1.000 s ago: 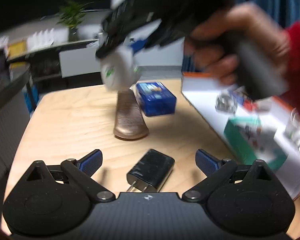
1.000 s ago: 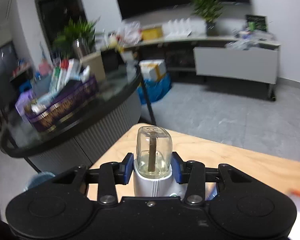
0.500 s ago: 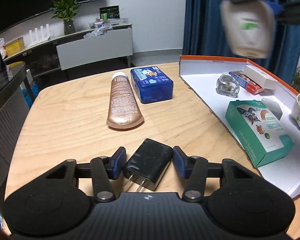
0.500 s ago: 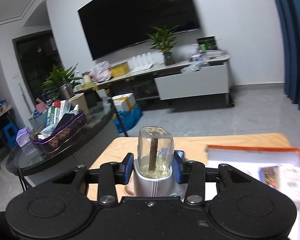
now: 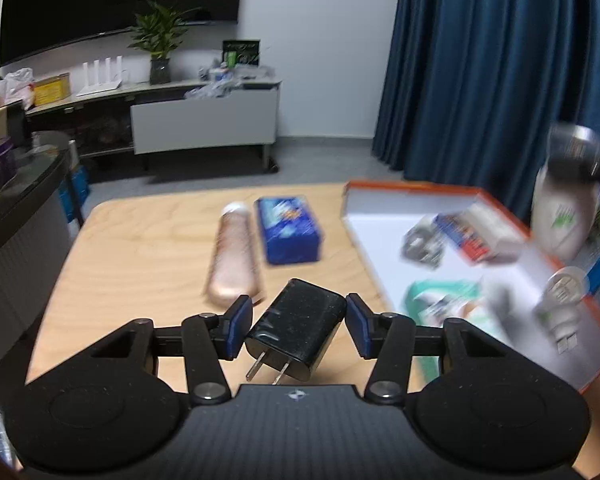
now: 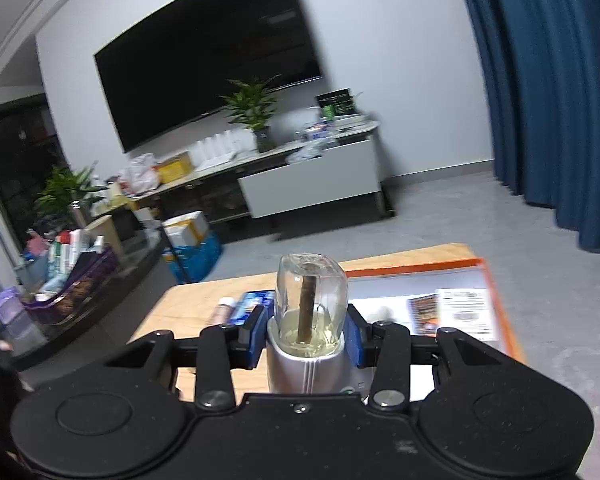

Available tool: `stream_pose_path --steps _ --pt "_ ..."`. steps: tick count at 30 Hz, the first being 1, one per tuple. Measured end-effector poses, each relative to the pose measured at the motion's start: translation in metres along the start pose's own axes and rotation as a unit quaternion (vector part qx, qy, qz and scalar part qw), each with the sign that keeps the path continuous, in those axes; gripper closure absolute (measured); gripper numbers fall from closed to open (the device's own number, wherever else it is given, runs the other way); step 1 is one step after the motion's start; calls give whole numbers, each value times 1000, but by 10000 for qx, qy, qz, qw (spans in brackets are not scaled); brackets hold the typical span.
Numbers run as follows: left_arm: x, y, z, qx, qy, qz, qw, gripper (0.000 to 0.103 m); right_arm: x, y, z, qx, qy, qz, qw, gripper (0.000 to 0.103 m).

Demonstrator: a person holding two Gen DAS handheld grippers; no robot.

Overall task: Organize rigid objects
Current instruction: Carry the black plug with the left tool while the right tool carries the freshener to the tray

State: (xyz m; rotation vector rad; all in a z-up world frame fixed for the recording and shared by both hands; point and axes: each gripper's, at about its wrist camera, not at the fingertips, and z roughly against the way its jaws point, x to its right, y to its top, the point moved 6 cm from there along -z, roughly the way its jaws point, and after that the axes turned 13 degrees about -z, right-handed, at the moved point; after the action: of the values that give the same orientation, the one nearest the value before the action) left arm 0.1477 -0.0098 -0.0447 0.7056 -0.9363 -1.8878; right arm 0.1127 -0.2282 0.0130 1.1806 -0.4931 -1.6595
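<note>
Now that the left gripper point(image 5: 296, 330) has just clamped onto the black charger point(image 5: 298, 330) and lifted it, the right gripper point(image 6: 306, 334) still grips its bottle point(image 6: 310, 308), so both look headed for the tray point(image 5: 384, 236).

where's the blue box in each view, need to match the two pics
Left wrist view: the blue box lies mid-frame on the wooden table, right of the rose-gold tube and left of the orange-edged tray.
Right wrist view: only a sliver of it shows, left of the held mosquito repellent bottle.
Shared landmark: the potted plant under the TV.
</note>
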Motion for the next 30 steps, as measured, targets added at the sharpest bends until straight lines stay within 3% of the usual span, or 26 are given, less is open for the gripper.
stream_pose_path --steps 6,16,30 --pt "40 36 -2 221 -291 -105 9993 52 27 6 22 246 -347 -85 9991 54" --pt "93 70 -10 396 -767 -334 9957 52 58 9 45 443 -650 -241 9966 54" --pt "102 81 -21 325 -639 -398 9966 51 70 12 41 409 -550 -380 9969 53"
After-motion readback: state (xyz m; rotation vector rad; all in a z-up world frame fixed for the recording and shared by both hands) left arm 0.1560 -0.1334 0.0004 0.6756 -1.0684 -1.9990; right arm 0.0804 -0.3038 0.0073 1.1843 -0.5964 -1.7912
